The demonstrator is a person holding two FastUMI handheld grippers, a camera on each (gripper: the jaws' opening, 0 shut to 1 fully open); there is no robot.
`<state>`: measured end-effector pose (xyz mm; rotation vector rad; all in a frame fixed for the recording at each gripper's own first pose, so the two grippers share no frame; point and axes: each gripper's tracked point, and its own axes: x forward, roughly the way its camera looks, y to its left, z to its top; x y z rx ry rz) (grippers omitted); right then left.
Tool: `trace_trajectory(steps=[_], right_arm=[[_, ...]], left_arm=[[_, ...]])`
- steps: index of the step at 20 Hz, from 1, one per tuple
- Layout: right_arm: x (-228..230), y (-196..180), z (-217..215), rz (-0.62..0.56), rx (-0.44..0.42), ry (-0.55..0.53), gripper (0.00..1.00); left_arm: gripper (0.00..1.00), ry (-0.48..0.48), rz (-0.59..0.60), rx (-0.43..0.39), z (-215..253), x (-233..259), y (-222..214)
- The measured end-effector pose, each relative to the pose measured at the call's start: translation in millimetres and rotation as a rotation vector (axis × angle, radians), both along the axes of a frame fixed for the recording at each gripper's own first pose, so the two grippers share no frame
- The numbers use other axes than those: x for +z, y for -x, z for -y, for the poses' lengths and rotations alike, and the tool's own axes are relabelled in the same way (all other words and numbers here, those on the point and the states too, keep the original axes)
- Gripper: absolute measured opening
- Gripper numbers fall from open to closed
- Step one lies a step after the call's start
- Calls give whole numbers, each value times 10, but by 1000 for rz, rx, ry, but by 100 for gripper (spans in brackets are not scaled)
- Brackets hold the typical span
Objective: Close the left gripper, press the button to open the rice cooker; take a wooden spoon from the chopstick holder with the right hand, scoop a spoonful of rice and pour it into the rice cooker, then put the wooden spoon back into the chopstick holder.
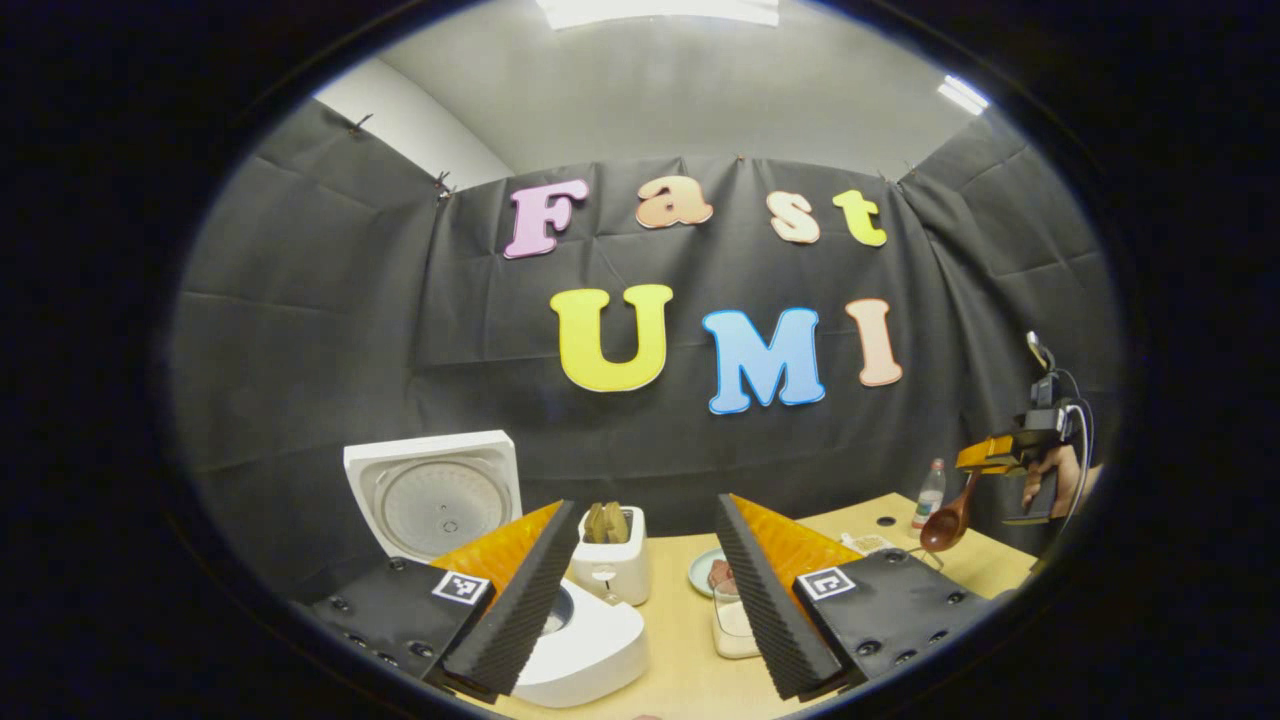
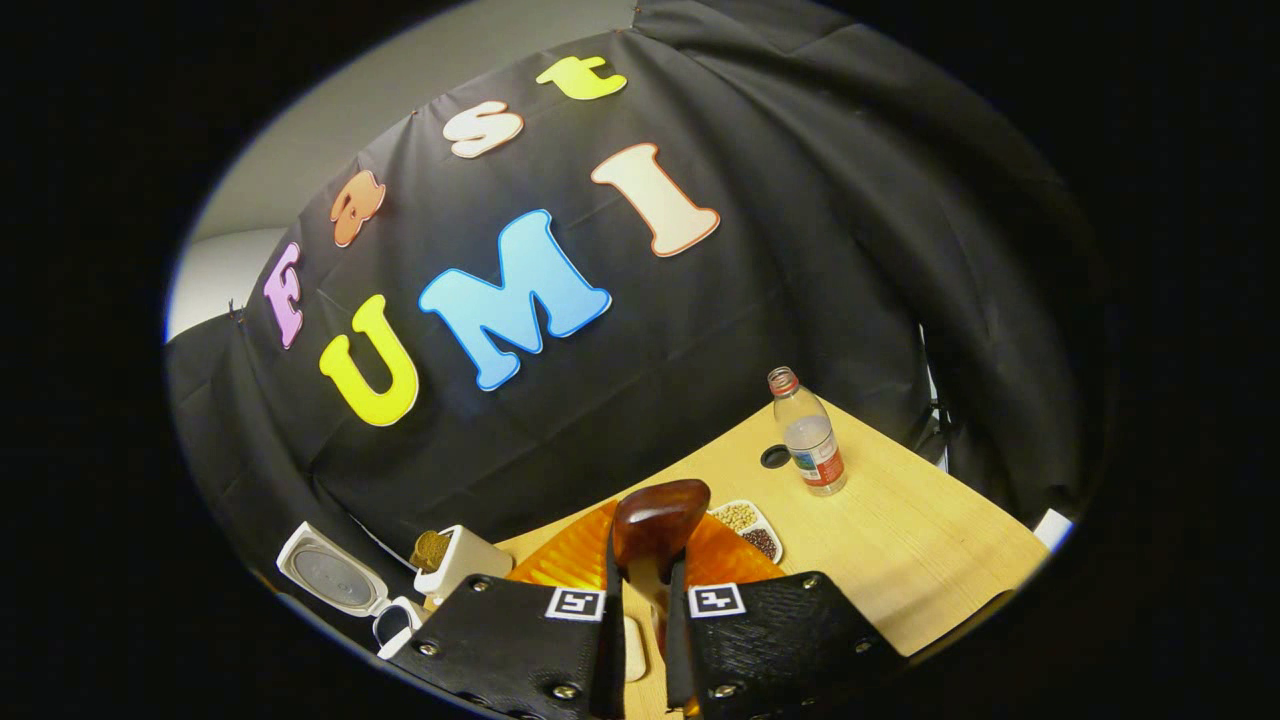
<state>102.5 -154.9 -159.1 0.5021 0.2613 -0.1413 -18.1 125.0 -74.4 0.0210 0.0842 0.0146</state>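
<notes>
The white rice cooker (image 1: 590, 650) stands at lower left with its lid (image 1: 440, 500) raised. Behind it is the white chopstick holder (image 1: 612, 565) with wooden utensils in it. A clear jar of rice (image 1: 735, 625) sits partly behind one finger of my left gripper (image 1: 646, 505), which hangs open above the table with nothing between its fingers. Far to the right a hand holds my right gripper (image 1: 985, 455) in the air, shut on the handle of the wooden spoon (image 1: 948, 522). In the right gripper view the spoon's bowl (image 2: 660, 520) sticks out past the right gripper (image 2: 645, 570), high over the table.
A plastic bottle (image 2: 810, 435) stands at the back of the wooden table (image 2: 900, 540), by a round cable hole (image 2: 775, 457). A divided dish of beans (image 2: 750, 530) lies near the spoon. A small plate (image 1: 703, 570) sits behind the jar. The cooker lid (image 2: 330, 575) and holder (image 2: 455, 560) are far left.
</notes>
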Motion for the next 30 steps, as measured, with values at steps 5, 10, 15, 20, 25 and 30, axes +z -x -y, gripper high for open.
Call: trace_trajectory(steps=[5, 10, 15, 20, 25, 30], right_arm=[[-319, -162, 75, -52, -12, 48, 16], [-717, -298, 92, -125, -20, 111, 16], [-1009, -360, 63, -180, -37, 155, 16], [-1199, -367, 96, -226, -51, 219, 22], [-865, -254, 143, -157, -46, 365, 98], [-388, -33, 14, -67, -18, 451, 98]], left_arm=[[96, -18, -4, 14, 9, 40, -17], [96, -15, 11, 42, -29, 180, -46], [94, 10, 19, 74, -130, 329, -115], [94, 4, 27, 101, -244, 500, -163], [94, 16, 25, 117, -328, 490, -191], [98, 53, 10, 139, -580, 490, -284]])
